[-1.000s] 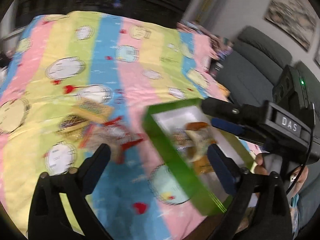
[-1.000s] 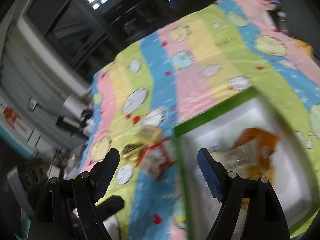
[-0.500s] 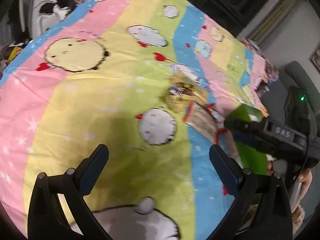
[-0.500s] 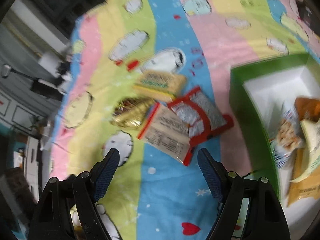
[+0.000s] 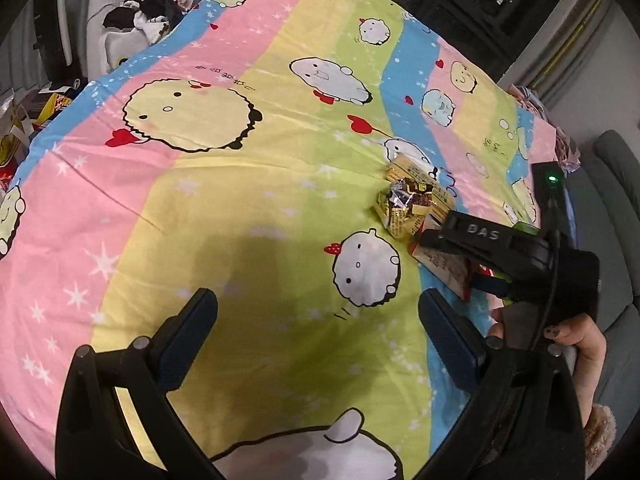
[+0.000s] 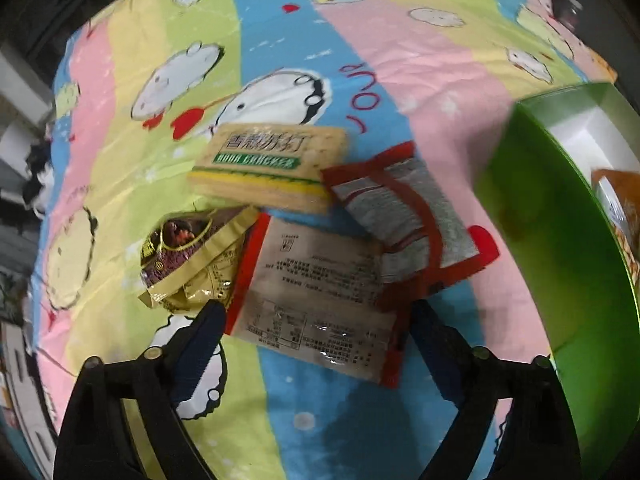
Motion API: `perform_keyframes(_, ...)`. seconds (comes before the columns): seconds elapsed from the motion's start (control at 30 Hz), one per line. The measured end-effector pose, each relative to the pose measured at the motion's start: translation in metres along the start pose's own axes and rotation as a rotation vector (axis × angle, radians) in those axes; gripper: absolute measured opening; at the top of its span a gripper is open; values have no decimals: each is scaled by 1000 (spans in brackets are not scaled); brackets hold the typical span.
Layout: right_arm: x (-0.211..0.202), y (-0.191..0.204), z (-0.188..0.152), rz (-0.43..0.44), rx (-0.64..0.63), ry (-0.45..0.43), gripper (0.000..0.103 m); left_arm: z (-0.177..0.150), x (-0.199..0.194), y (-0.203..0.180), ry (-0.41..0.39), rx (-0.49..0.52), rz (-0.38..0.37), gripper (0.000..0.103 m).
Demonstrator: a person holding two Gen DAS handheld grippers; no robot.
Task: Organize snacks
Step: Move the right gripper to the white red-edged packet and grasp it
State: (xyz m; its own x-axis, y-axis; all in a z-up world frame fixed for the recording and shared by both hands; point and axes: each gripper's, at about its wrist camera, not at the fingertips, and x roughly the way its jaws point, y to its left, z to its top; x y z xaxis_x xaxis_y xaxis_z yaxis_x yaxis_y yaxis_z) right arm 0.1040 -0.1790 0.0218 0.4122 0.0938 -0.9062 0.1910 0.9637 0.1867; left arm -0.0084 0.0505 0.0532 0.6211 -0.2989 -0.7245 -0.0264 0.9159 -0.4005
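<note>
While the right gripper (image 6: 316, 336) points steeply down at the snack pile, its jaws are opening; the white-backed packet with red edges (image 6: 320, 300) lies between the fingers, but the pads don't press on it. Nothing held.

Pile, right wrist view, all on the striped cartoon cloth (image 6: 400, 40):
- cracker pack (image 6: 268, 164), tan with a green band, at the far side
- red-and-silver packet (image 6: 412, 224), right of the cracker pack, overlapping the white-backed packet's top right corner
- gold foil snack (image 6: 192, 256), left, touching the white-backed packet's red edge
- green box (image 6: 560, 248) further right, apart from the pile, white inside, with an orange pack (image 6: 620, 200) in it; rest of the contents cut off by the frame edge

Left gripper (image 5: 320, 340): jaws wide apart, empty, hanging over bare cloth beside a white cartoon figure. Well apart from the pile.

Left wrist view also shows the right gripper's body over the pile, a hand (image 5: 580, 340) on its handle. The gold foil snack sits just left of it, the cracker pack partly hidden behind the snack.

Some motion blur in the right view; small print on the packets isn't readable.
</note>
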Motion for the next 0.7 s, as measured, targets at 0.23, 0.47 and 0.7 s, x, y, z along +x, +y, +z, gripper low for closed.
perform_keyframes(0.23,13,20,-5,-108,-137,8,100,2,-1,4,3,-22,0,101)
perform_keyframes(0.47,-2,17,-26,-88,-287,-68,77,2,1,2,3,-8,32,101)
perform_keyframes(0.7,-17,16,-50,35,-359,-3,68,3,4,5,3,-15,48,101)
